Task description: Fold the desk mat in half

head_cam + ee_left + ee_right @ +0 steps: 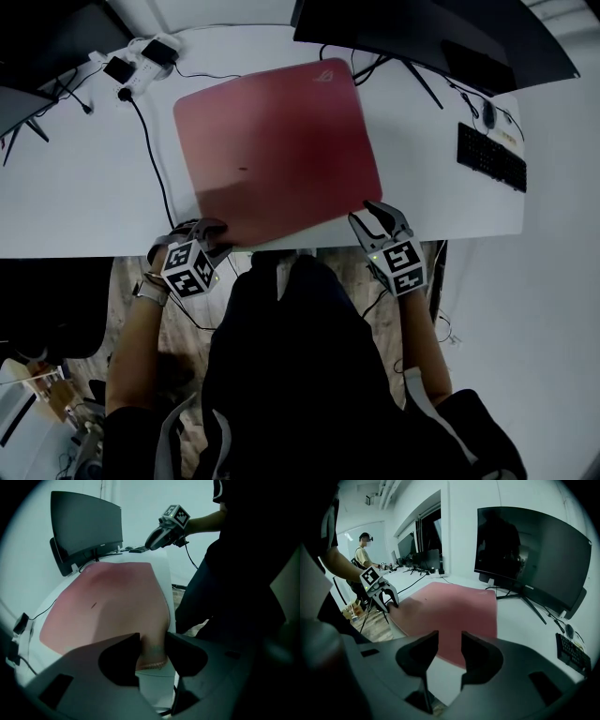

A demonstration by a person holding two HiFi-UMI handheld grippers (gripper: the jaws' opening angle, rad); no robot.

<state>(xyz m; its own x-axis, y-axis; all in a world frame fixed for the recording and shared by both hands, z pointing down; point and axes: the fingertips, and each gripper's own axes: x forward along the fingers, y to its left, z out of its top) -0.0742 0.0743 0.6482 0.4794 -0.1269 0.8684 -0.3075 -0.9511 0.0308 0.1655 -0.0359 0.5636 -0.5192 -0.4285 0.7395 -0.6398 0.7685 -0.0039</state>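
A red desk mat lies flat on the white desk, its near edge along the desk's front edge. My left gripper sits at the mat's near-left corner. In the left gripper view that corner humps up between the jaws, which press it from both sides. My right gripper is at the near-right corner. In the right gripper view the mat fills the gap between the half-closed jaws, and the corner itself is hidden behind one of them.
A large monitor stands behind the mat on a splayed stand, and a second screen is at the far left. A keyboard and mouse lie at the right. A power strip and black cable are left of the mat. A person stands in the background.
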